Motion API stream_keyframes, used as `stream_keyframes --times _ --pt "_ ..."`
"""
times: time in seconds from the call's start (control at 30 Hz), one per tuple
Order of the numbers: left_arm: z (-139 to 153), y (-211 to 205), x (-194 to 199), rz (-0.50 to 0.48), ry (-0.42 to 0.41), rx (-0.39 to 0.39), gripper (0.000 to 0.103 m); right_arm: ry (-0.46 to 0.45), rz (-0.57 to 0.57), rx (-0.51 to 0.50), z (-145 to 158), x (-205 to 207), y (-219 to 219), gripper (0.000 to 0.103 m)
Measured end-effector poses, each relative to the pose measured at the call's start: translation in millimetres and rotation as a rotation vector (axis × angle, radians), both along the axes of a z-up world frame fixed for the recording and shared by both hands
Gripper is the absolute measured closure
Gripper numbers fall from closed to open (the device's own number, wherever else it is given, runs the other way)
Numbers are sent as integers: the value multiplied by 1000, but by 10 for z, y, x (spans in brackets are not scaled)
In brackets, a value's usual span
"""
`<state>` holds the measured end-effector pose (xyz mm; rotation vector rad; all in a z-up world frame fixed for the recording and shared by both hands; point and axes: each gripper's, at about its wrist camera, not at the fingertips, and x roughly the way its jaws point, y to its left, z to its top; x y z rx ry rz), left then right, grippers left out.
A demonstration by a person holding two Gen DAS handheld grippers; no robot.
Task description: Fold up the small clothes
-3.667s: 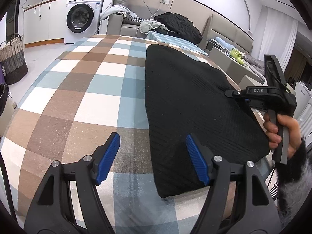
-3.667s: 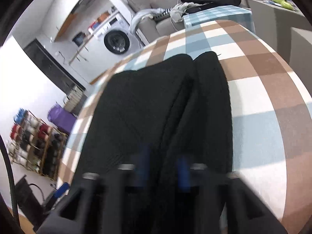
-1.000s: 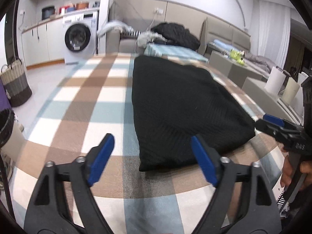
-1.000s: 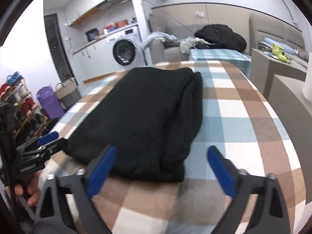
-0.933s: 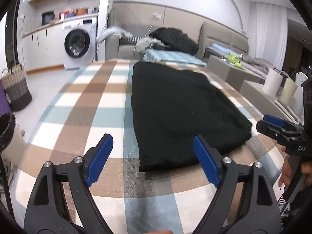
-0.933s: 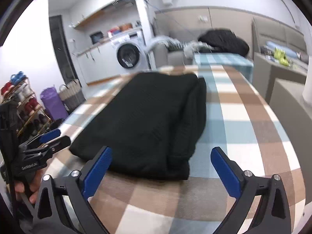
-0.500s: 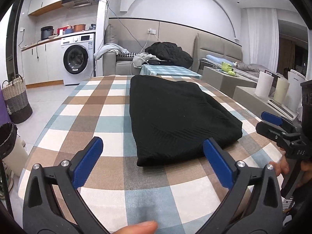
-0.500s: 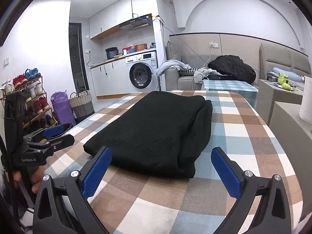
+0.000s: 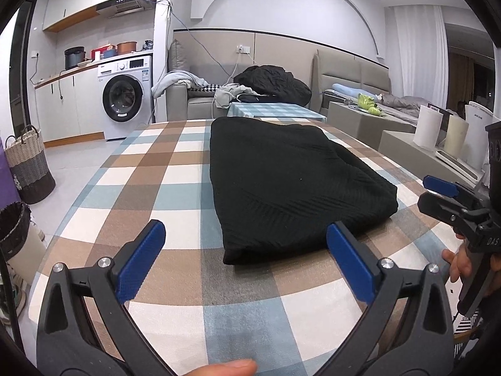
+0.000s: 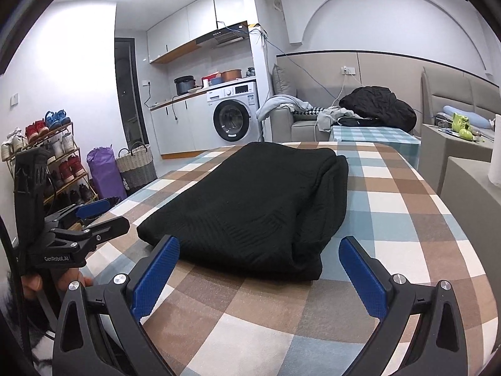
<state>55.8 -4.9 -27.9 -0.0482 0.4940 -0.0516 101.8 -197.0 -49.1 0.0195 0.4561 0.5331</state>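
Note:
A black knitted garment lies folded into a long flat block on the checked table, its thick doubled edge on the right side. My left gripper hovers open just short of the garment's near end, nothing between its blue pads. Open as well, my right gripper faces the near right corner, with its pads clear of the cloth. Each gripper shows in the other's view: the right one at the table's right edge, the left one at the left edge, each in a person's hand.
Beyond the table stand a washing machine, a sofa with heaped clothes and a small checked side table. A woven basket and a bin are on the floor at left. A shoe rack lines the wall.
The right gripper has let go of the garment's fold. Both grippers have backed off toward the near edge, levelled out and spread their jaws wider. The garment lies still.

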Motion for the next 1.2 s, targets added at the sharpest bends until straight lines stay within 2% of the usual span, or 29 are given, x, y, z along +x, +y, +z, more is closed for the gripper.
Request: stream_keyframes --times 1.2 --pt "-34 40 12 -2 2 -14 1 14 12 9 -52 63 -34 0"
